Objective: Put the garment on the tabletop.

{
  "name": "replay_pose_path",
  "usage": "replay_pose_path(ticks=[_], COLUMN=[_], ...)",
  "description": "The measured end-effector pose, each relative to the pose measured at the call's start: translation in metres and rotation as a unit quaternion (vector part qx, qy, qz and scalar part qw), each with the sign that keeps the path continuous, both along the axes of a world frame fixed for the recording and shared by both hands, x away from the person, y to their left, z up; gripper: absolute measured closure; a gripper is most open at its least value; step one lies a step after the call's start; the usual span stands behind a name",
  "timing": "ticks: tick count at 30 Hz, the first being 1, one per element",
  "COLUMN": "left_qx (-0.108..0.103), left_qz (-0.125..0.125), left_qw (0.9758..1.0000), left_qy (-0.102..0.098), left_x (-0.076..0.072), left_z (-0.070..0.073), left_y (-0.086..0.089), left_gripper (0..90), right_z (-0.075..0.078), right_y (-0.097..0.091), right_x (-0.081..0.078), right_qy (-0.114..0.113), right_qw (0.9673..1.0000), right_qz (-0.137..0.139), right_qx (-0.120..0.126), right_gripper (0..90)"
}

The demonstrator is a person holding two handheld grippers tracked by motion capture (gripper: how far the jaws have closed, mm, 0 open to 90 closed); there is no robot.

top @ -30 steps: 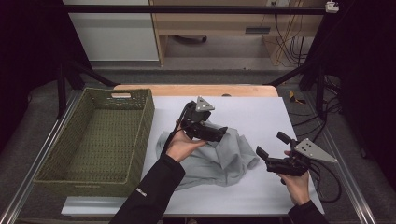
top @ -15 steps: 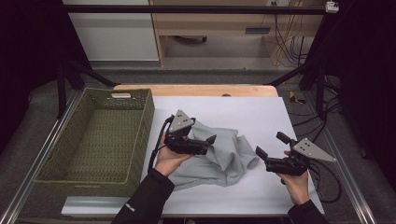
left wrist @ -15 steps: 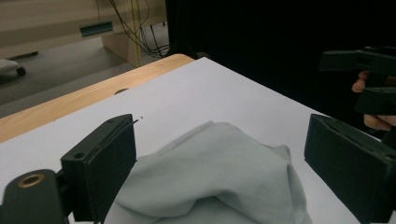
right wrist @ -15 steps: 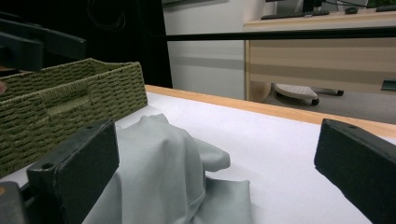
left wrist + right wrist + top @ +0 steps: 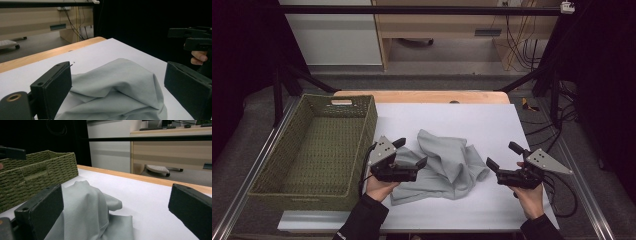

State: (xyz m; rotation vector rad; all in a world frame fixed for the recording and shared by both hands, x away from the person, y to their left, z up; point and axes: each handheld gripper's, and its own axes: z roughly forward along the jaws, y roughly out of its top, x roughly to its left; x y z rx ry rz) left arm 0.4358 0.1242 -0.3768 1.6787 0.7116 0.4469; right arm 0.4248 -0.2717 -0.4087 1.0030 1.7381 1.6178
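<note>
A crumpled grey cloth [image 5: 447, 162] lies in the middle of the white table [image 5: 472, 117]. My left gripper [image 5: 412, 152] is open at the cloth's left edge, its jaws pointing right over the fabric. In the left gripper view the cloth [image 5: 117, 86] bulges between the wide jaws of that gripper [image 5: 117, 82]. My right gripper [image 5: 502, 155] is open just right of the cloth, pointing left at it, not touching it. In the right gripper view the cloth [image 5: 85, 207] lies in front of the left jaw of that gripper [image 5: 117, 202].
A green woven basket [image 5: 371, 117] stands on the table's left, close behind my left hand; its wall [image 5: 37, 176] also shows in the right gripper view. The table's wooden far edge [image 5: 422, 96] lies beyond the cloth. Cables [image 5: 532, 55] trail on the floor behind.
My left gripper has moved left and toward the person, coming down from above the cloth's middle to its left edge. The right gripper has hardly moved.
</note>
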Motion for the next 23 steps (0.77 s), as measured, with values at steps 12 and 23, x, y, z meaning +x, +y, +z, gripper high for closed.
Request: replay_pose_path(ticks=[12,23], left_qx=[-0.027,-0.009], left_qz=[0.023,0.023], left_qw=[0.9993,0.9997], left_qy=[-0.009,-0.005], left_x=[-0.008,-0.008], left_z=[-0.018,-0.025], left_y=[0.023,0.023], left_gripper=[5.7,5.6], right_z=[-0.004,-0.007], right_y=[0.002,0.002], right_x=[0.000,0.000], right_qy=[0.004,0.007], right_qw=[0.9999,0.9998], right_qz=[0.008,0.016], right_qx=[-0.011,-0.011], right_gripper=[0.4,0.4])
